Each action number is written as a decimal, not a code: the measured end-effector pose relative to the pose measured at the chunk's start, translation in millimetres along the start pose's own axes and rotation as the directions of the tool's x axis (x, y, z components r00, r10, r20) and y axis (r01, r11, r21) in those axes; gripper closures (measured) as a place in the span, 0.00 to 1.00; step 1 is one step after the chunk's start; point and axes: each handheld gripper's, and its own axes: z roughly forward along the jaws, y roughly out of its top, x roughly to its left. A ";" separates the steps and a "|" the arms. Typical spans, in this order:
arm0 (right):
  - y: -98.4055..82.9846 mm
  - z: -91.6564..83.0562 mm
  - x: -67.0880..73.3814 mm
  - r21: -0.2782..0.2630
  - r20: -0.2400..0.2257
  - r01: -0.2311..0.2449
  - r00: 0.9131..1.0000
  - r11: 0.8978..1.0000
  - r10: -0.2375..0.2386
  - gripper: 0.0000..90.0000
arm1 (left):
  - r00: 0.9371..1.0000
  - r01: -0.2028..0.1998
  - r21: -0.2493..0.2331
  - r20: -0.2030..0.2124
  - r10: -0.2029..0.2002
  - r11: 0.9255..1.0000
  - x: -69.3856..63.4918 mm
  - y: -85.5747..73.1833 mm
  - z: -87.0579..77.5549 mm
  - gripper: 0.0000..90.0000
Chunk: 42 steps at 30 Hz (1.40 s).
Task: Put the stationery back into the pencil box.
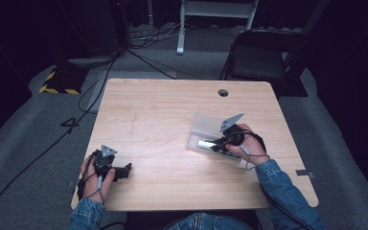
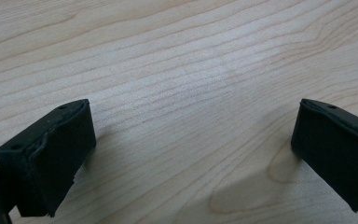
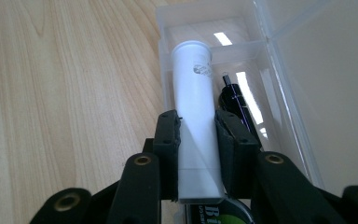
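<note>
From the high view, the left gripper (image 1: 124, 168) rested on the wooden table (image 1: 163, 110) near its front left corner, while the right gripper (image 1: 216, 145) reached into a clear plastic box (image 1: 206, 125) lying right of centre. In the left gripper view, the two black jaws stood wide apart over bare wood. In the right gripper view, the jaws were clamped on a white tube (image 3: 194, 107) over the box's open tray, beside what looked like a dark pen (image 3: 237, 105).

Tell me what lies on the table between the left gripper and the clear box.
Bare wood: in the high view, nothing lies between the left gripper and the clear box.
</note>
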 end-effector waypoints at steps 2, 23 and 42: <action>0.5 2.3 -0.6 0.003 0.002 -0.001 1.000 1.000 0.001 0.79 | 1.000 0.001 -0.001 0.001 -0.001 1.000 0.0 0.0 0.0 0.00; -2.6 4.1 -6.9 -0.036 0.091 0.039 0.995 0.999 -0.035 0.72 | 1.000 0.000 0.001 0.000 0.000 1.000 0.0 0.0 0.0 0.00; -8.7 -9.3 -9.5 -0.061 0.115 0.035 0.993 0.998 -0.027 0.82 | 1.000 0.001 0.000 0.002 -0.001 1.000 0.1 0.0 0.0 0.00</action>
